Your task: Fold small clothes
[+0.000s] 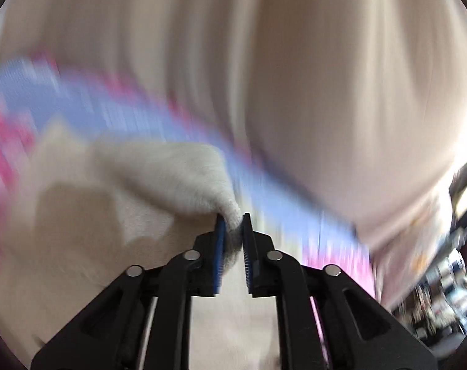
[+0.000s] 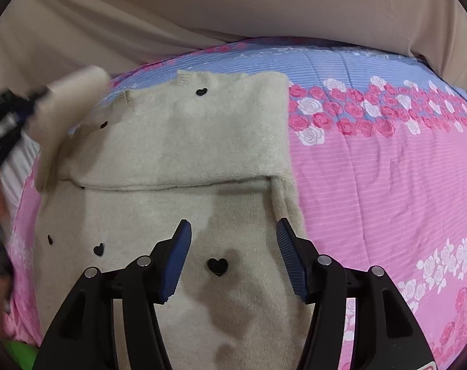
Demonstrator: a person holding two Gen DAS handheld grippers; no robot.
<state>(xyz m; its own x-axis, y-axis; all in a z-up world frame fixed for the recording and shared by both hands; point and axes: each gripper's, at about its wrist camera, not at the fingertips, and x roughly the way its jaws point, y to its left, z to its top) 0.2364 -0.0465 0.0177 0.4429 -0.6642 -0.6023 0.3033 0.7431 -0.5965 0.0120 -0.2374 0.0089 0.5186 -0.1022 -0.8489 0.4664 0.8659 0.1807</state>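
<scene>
A cream knit sweater (image 2: pixel 184 141) with small black hearts lies on a pink and blue floral quilt (image 2: pixel 387 169). Its right sleeve is folded across the chest. My right gripper (image 2: pixel 233 231) is open and empty, hovering over the sweater's lower body. My left gripper (image 1: pixel 233 225) is shut on the cuff of the left sleeve (image 1: pixel 184 175) and holds it lifted. That lifted sleeve (image 2: pixel 70 92) also shows blurred at the left of the right wrist view. The left wrist view is motion-blurred.
A beige sheet or curtain (image 2: pixel 233 6) hangs behind the quilt. The quilt's free area lies to the right of the sweater. A cluttered dark area (image 1: pixel 443 293) shows at the right edge of the left wrist view.
</scene>
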